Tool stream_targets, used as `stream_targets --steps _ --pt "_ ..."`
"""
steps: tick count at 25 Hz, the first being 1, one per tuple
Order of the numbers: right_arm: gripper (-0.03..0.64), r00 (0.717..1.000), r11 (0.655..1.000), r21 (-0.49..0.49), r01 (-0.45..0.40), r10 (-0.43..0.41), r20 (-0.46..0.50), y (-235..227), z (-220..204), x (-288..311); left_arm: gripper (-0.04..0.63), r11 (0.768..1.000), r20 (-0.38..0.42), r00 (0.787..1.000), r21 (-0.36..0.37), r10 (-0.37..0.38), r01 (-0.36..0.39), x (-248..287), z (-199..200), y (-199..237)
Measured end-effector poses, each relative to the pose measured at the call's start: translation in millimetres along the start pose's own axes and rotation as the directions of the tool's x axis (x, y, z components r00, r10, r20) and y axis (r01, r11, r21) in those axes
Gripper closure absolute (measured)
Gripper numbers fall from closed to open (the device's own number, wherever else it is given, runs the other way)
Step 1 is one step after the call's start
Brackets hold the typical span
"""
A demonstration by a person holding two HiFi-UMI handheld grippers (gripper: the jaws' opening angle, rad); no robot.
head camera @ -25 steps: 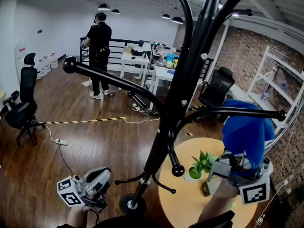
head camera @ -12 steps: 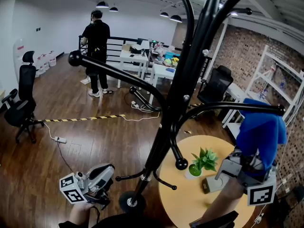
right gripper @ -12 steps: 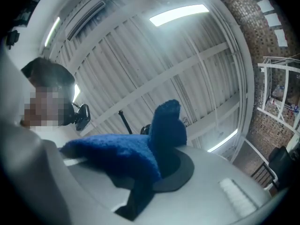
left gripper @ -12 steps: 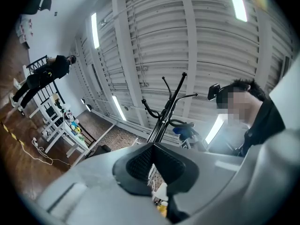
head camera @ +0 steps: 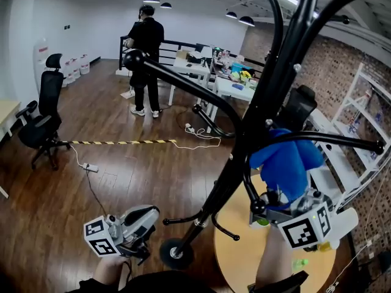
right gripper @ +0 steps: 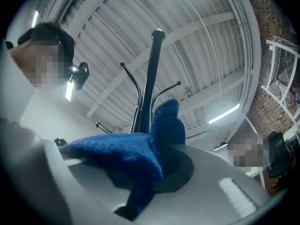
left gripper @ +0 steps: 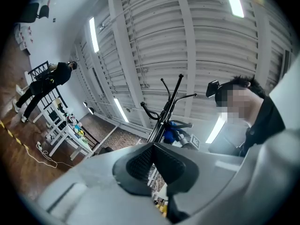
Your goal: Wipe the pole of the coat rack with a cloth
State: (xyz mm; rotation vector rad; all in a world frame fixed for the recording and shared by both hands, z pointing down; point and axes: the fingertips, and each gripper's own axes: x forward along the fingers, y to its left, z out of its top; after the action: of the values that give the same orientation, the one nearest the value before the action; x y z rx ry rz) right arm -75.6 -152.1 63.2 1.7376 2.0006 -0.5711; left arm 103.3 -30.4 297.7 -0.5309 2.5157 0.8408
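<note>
Right now my right gripper (head camera: 278,197) is clamped on the blue cloth (head camera: 284,163), holding it high just beside the coat rack's black pole (head camera: 269,102). I cannot tell whether they touch. My left gripper (head camera: 137,224) hangs low near the rack's base (head camera: 174,252), jaws pressed together on nothing.

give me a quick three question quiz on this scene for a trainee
1. True or false: the left gripper holds the cloth.
2. Which colour is the cloth? A red, B blue, C white.
3. Fill in: the rack's base stands beside a round ___.
Key: 1 false: the left gripper is shut and empty, and the right gripper holds the cloth. 2 B. 3 table.
</note>
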Motion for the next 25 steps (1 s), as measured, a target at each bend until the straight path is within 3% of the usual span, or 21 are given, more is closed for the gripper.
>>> stream_targets --steps 8,12,17,21,25 --pt "0.604 0.985 1.000 -0.017 0.020 -0.023 -0.170 5.3 -72.1 -25.9 0.594 1.000 -0.029 1.000 -0.001 -0.009 0.009 20.9 -0.9 1.4" --pt "0.604 0.925 0.997 0.000 0.073 -0.068 -0.375 -6.3 -145.3 -63.7 0.594 1.000 -0.067 0.997 0.000 -0.024 0.024 35.3 -6.6 1.7" --pt "0.604 0.764 0.995 -0.096 0.012 -0.071 -0.642 -6.2 -219.7 -111.1 0.594 0.999 -0.120 0.993 -0.030 -0.023 0.019 56.1 -23.4 7.4" --pt "0.604 0.566 0.977 -0.171 -0.127 -0.070 -0.821 5.6 -270.0 -152.7 0.594 0.999 -0.155 0.987 -0.038 -0.034 0.028 64.3 -32.3 9.6" --pt "0.597 0.376 0.948 -0.183 -0.259 -0.076 -0.924 14.5 -305.1 -186.4 0.594 0.997 -0.166 0.984 -0.063 -0.060 0.050 73.9 -40.1 8.8"
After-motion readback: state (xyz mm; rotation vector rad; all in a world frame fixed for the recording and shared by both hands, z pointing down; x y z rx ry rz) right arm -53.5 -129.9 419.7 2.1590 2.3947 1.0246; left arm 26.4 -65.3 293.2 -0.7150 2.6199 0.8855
